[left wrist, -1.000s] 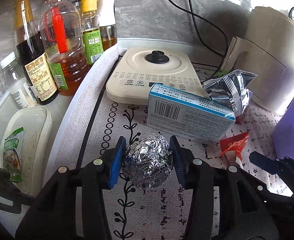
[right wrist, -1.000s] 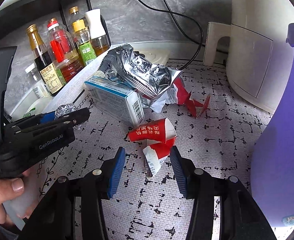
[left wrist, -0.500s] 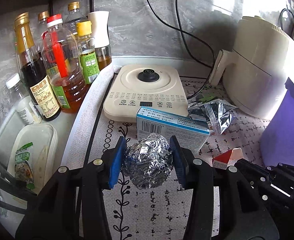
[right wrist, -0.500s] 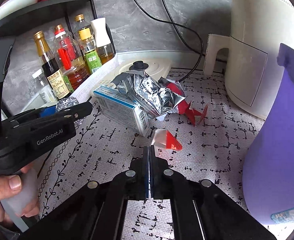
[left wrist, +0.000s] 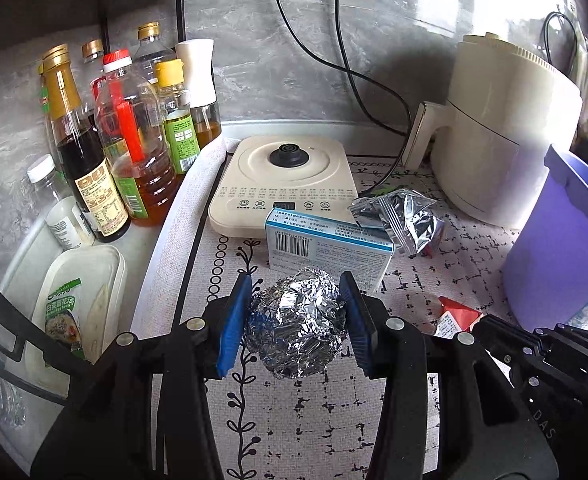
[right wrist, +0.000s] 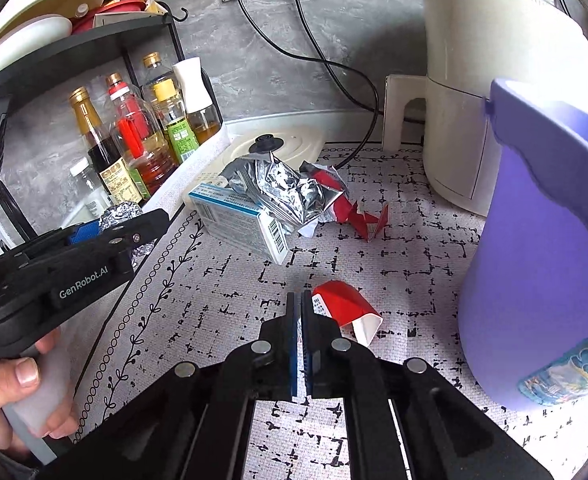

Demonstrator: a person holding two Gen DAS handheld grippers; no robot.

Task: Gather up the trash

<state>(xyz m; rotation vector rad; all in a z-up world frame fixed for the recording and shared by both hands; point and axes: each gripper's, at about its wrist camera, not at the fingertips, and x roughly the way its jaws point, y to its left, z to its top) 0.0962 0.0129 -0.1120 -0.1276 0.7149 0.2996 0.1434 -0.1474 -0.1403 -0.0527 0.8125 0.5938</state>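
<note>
My left gripper (left wrist: pixel 296 280) is shut on a crumpled foil ball (left wrist: pixel 298 320), held a little above the patterned mat; the same ball (right wrist: pixel 120 214) shows in the right wrist view between the left gripper's blue pads. My right gripper (right wrist: pixel 299 296) is shut on a red and white wrapper (right wrist: pixel 346 308), which sticks out to the right of the jaws and is lifted off the mat. From the left wrist view that wrapper (left wrist: pixel 454 314) sits at the right gripper's tip. A purple bin (right wrist: pixel 534 240) stands close on the right.
On the mat lie a blue and white box (left wrist: pixel 326 244), a silver packet (left wrist: pixel 402 216) and a red scrap (right wrist: pixel 362 216). Behind are an induction cooker (left wrist: pixel 286 176), a cream air fryer (left wrist: pixel 502 140) and cables. Bottles (left wrist: pixel 126 140) and a plastic tub (left wrist: pixel 82 300) crowd the left.
My right gripper closed on the red wrapper and lifted it off the mat. Both grippers rose and drew back; the foil ball stayed gripped in the left.
</note>
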